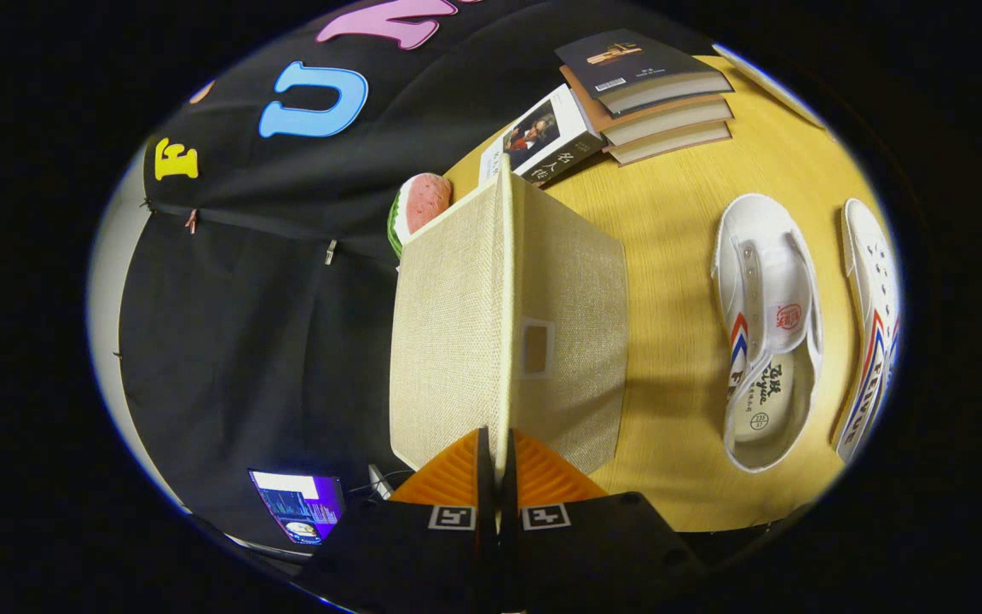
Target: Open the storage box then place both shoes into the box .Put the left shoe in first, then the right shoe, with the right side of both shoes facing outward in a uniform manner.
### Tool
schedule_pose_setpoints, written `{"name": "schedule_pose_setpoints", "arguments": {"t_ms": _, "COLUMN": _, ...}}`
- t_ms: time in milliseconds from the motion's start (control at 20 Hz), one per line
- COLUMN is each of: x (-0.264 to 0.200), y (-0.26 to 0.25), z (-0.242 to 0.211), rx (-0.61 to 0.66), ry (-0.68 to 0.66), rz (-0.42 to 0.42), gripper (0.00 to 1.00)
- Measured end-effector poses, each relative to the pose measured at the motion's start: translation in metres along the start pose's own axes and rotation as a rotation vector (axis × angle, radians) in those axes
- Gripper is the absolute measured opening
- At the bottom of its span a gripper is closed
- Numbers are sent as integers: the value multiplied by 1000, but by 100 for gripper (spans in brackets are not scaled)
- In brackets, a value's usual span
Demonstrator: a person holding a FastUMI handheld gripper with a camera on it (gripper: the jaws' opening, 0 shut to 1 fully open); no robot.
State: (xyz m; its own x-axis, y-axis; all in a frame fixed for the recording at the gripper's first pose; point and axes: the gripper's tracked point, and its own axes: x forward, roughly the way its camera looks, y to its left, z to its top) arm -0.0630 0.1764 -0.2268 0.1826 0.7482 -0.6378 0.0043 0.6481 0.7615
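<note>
A beige fabric storage box (572, 341) with a small label window stands on the wooden table (678, 256), right in front of me. My gripper (495, 460) is shut on the thin edge of the box's lid (448, 333), both orange fingers (448, 482) pressing on it from either side. The view is rolled sideways, so the table runs along one side. Two white canvas shoes with red and blue stripes lie side by side on the table beyond the box: the nearer shoe (768, 333) shows its open insole, and the farther shoe (870, 324) lies past it.
A stack of books (657, 94) and one more book (542, 136) lie on the table behind the box. A watermelon-slice toy (423, 205) peeks out at the box's back corner. A lit screen (299, 503) glows by the booth's wall.
</note>
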Motion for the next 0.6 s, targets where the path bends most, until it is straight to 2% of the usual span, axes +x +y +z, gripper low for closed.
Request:
{"name": "schedule_pose_setpoints", "arguments": {"t_ms": 300, "x": -21, "y": 49, "z": 14, "rx": -51, "ry": -37, "rz": 31, "gripper": 5}}
{"name": "schedule_pose_setpoints", "arguments": {"t_ms": 600, "x": -22, "y": 109, "z": 15, "rx": -99, "ry": -50, "rz": 75, "gripper": 5}}
